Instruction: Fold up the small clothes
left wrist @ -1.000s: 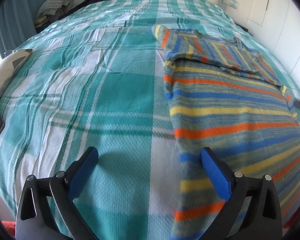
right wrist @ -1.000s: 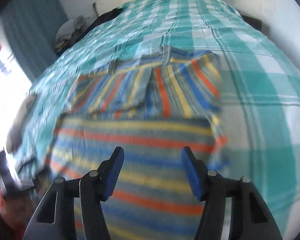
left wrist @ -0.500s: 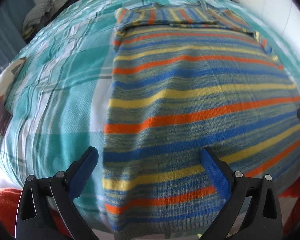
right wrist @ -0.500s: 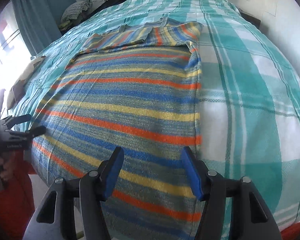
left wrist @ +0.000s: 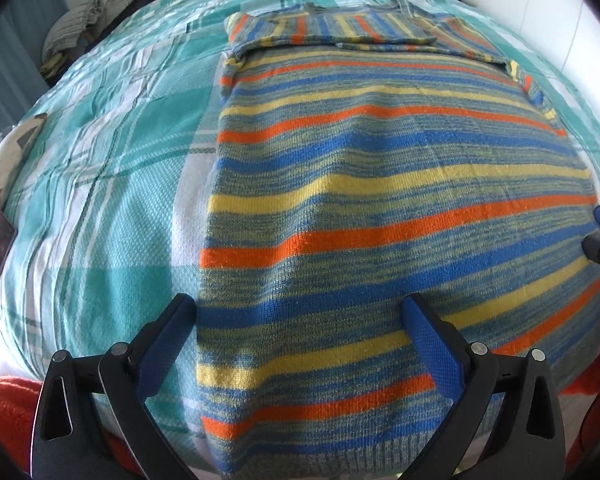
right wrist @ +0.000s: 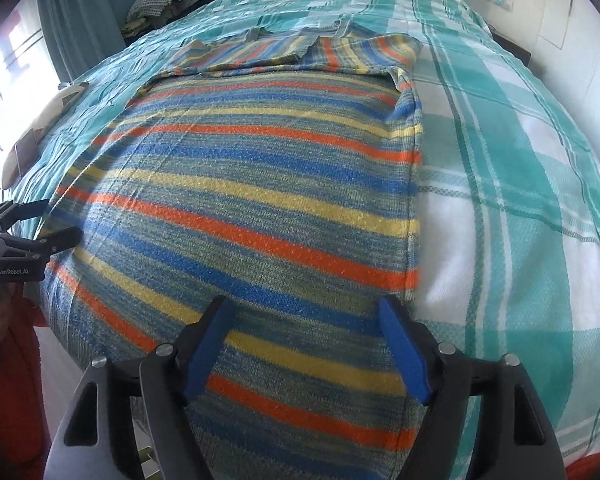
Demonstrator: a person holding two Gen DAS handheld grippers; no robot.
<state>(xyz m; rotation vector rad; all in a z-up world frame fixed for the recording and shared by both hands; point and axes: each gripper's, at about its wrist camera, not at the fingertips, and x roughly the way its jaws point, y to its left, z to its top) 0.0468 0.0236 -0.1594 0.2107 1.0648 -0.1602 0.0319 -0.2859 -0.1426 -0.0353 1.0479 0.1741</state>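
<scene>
Both the left gripper [left wrist: 300,320] and right gripper [right wrist: 306,328] hover released over the striped sweater [left wrist: 380,208] spread on the bed [left wrist: 112,152].

The sweater [left wrist: 380,208] lies flat on the bed [left wrist: 112,168], its hem at the near edge, its folded sleeves toward the far end. The left claw [left wrist: 300,332] hovers over the hem's left corner, the right claw [right wrist: 304,336] over its right corner.
</scene>
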